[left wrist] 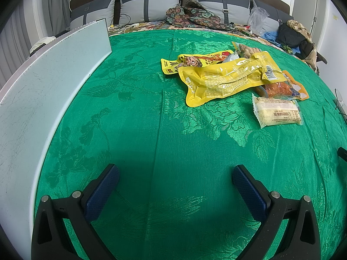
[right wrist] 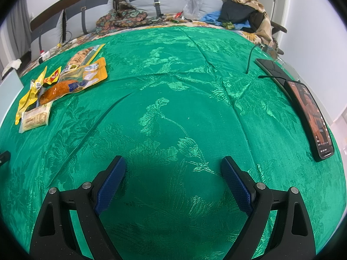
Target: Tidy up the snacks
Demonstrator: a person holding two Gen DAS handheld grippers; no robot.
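Under yellow pouch (left wrist: 225, 78), orange packet (left wrist: 282, 88) half-hidden.

I am seeing the snacks lying in a small pile on the green cloth (left wrist: 151, 119). A big yellow packet (left wrist: 225, 80) is lying flat on top, crinkled and shiny. Another yellow packet (left wrist: 190, 61) with a monkey picture is peeking out behind it. An orange packet (left wrist: 284, 88) is sticking out underneath. A pale cracker packet (left wrist: 276, 110) is lying just beside them.
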